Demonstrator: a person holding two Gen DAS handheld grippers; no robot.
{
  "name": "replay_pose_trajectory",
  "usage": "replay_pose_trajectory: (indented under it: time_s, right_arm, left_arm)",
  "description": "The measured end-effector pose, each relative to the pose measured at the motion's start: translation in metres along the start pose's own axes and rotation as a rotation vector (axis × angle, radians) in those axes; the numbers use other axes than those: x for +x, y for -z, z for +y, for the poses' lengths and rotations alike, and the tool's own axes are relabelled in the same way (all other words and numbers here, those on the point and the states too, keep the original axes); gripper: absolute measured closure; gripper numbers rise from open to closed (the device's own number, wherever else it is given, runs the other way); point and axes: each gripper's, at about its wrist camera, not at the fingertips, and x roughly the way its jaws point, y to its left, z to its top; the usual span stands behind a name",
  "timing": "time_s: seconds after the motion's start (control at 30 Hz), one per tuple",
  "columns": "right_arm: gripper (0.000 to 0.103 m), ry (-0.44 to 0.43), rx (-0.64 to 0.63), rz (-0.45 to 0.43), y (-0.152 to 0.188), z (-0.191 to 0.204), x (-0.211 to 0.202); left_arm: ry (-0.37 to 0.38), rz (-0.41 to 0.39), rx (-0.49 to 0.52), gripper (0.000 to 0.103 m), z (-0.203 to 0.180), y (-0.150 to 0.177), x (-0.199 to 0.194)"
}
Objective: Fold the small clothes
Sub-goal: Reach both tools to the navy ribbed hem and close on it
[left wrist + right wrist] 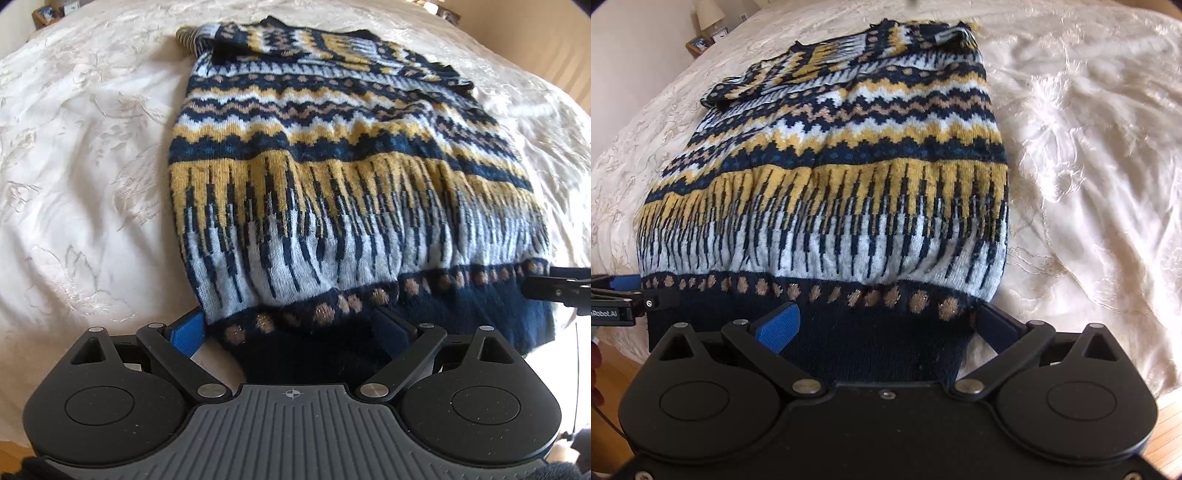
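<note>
Sweater [332, 177] is spread flat on the bedspread [92, 166], sleeves tucked across its far end, navy hem [871, 332] at the near bed edge. Both the left gripper [291, 332] and right gripper [882, 325] are seen with fingers spread wide astride the hem, not pinched. Knit is judged soft, thick and stretchy, best taken at the ribbed hem corners.

A home bedroom: a cream embroidered bedspread [1089, 147] covers the bed, with a lamp [708, 13] and framed photo [699, 43] beyond its far left corner.
</note>
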Motion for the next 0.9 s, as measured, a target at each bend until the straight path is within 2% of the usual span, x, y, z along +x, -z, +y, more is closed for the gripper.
replay_pose_trajectory:
  time_s: [0.1,0.23,0.3,0.43,0.6,0.77,0.9]
  right_arm:
    - [0.003,-0.015,0.036,0.015,-0.004,-0.007,0.005]
    - [0.011,-0.029,0.047,0.041,-0.007,-0.013,0.008]
    - [0.014,-0.009,0.030,0.032,-0.009,-0.015,0.005]
    - [0.013,0.035,0.004,-0.010,-0.009,-0.018,-0.006]
    - [0.013,0.016,0.011,0.044,-0.009,-0.026,0.002]
    - [0.009,-0.044,0.007,0.081,-0.013,-0.021,0.013]
    - [0.005,-0.033,-0.010,0.109,-0.014,-0.015,0.020]
  left_arm:
    - [-0.016,0.020,-0.020,0.010,-0.001,-0.002,0.007]
    - [-0.037,0.032,-0.035,0.010,-0.001,-0.002,0.014]
    - [-0.046,0.027,-0.046,0.010,-0.002,-0.001,0.015]
    - [-0.057,0.012,-0.052,0.010,-0.003,0.002,0.014]
    - [-0.073,0.018,-0.057,0.008,-0.004,0.000,0.017]
    - [-0.116,0.022,-0.045,0.007,-0.011,-0.001,0.020]
    - [-0.140,0.014,-0.046,0.006,-0.014,0.000,0.021]
